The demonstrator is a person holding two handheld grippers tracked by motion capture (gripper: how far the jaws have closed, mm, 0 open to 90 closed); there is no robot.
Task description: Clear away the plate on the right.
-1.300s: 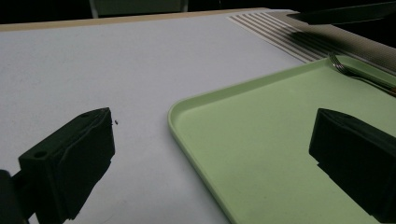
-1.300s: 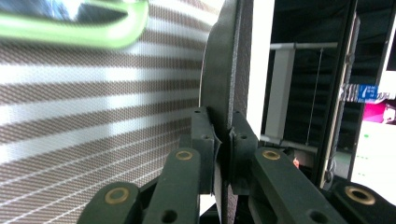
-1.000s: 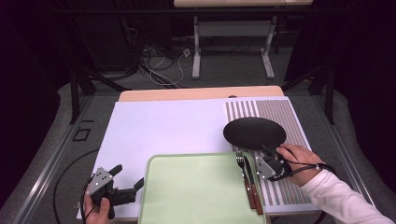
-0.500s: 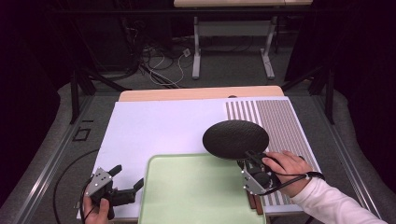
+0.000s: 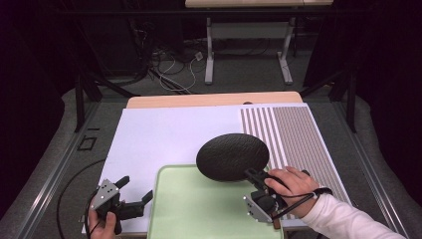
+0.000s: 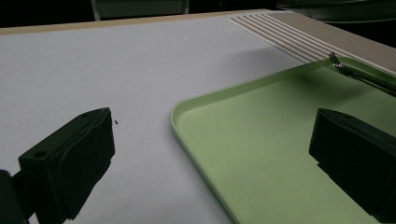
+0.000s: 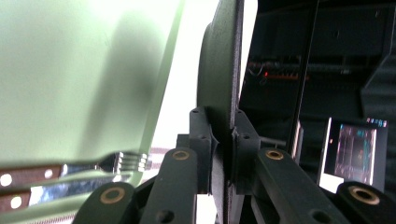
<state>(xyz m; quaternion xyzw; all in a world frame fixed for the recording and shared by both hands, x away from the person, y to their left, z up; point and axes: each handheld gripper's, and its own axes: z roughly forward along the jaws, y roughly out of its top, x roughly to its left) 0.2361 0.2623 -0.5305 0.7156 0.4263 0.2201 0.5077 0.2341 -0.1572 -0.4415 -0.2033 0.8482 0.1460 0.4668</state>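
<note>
Right gripper view: my right gripper (image 7: 223, 140) has its jaws pinched on the rim of the round, dark, textured plate (image 5: 232, 156), carried just above the far right corner of the pale green plastic tray (image 5: 199, 209). I judge this the carrying step; next I must lower it flat onto the tray. My left gripper (image 5: 135, 197), jaws spread, rests beside the tray's left edge.

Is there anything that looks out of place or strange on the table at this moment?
Nothing is spilled or damaged. The black plate is held by its rim in the right gripper, partly above the green tray. A fork lies at the tray's edge.
</note>
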